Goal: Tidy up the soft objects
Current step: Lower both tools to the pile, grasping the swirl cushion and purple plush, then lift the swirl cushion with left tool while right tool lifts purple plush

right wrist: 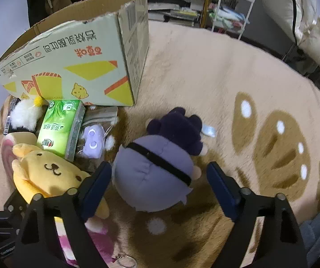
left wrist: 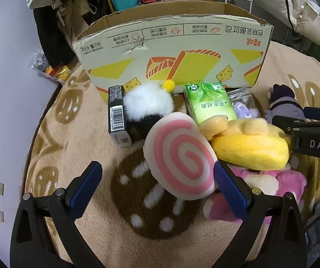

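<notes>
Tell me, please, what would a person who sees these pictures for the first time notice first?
Probably the pink-and-white spiral cushion, propped up just ahead of the open left gripper on the tan rug. Behind the pile of toys stands the big cardboard box, open at the top. In the right wrist view, the purple-grey plush doll lies between the fingers of the open right gripper.

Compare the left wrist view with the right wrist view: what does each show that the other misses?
Only the left wrist view shows the full pink-and-white spiral cushion between the open left gripper fingers, and the pink plush toy.

Only the right wrist view shows the yellow plush dog's face and the purple-grey plush doll between the open right gripper fingers.

Both show the printed cardboard box, green tissue pack, white fluffy pompom toy and beige patterned rug.
</notes>
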`<state>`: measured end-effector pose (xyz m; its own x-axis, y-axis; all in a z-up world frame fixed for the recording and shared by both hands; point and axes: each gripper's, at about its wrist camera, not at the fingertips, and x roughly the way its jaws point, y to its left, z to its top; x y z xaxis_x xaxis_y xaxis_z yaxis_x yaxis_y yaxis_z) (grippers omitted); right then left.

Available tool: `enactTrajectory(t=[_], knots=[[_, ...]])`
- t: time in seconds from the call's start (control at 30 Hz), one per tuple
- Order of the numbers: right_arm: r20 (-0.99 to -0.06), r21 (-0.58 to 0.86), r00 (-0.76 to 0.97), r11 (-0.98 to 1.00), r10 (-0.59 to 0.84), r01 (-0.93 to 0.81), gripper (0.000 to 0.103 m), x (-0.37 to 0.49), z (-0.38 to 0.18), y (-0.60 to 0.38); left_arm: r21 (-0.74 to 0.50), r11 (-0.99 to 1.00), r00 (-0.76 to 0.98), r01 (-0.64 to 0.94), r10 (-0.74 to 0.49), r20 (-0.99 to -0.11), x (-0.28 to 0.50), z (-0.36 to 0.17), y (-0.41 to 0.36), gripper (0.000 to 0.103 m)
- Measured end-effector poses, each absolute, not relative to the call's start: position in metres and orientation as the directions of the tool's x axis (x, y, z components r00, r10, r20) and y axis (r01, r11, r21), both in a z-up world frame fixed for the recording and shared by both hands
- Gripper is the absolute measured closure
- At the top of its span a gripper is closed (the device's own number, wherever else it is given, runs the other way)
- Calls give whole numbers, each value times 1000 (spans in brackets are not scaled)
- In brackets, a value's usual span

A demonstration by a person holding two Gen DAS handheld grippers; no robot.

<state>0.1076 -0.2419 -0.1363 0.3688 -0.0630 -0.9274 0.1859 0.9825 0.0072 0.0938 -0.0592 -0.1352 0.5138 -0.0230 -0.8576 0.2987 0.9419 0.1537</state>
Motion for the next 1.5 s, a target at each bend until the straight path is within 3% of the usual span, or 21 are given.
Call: enactTrajectory(t=[0.3,0.4,0.63,0.87,1.07,1.5], knots=[[-936,48,352,981,-21,188,21,110,-142,-248,105,950,478,293,-50,-877,98,-141,-53,9],[-937,48,349,982,-19,183,21,112,-144,-249,65,954,456,293,-79,-887,102,-144,-48,16],[-938,61,346,983,-3,174,25,112,-147,-246,0,944,408,330,-143,-902,105,-148,-49,45],[-940,60,340,984,0,167,28,112,-149,-245,34,932,420,361,-130,-898,98,-147,-59,60],[-939,67,343,985,9,159,30,111,-149,-243,14,935,422,353,-146,-895,97,-141,-56,66],[-885,118,464,984,45,131,31,91,-111,-241,63,952,499,298,-99,-861,82,-117,-38,68]])
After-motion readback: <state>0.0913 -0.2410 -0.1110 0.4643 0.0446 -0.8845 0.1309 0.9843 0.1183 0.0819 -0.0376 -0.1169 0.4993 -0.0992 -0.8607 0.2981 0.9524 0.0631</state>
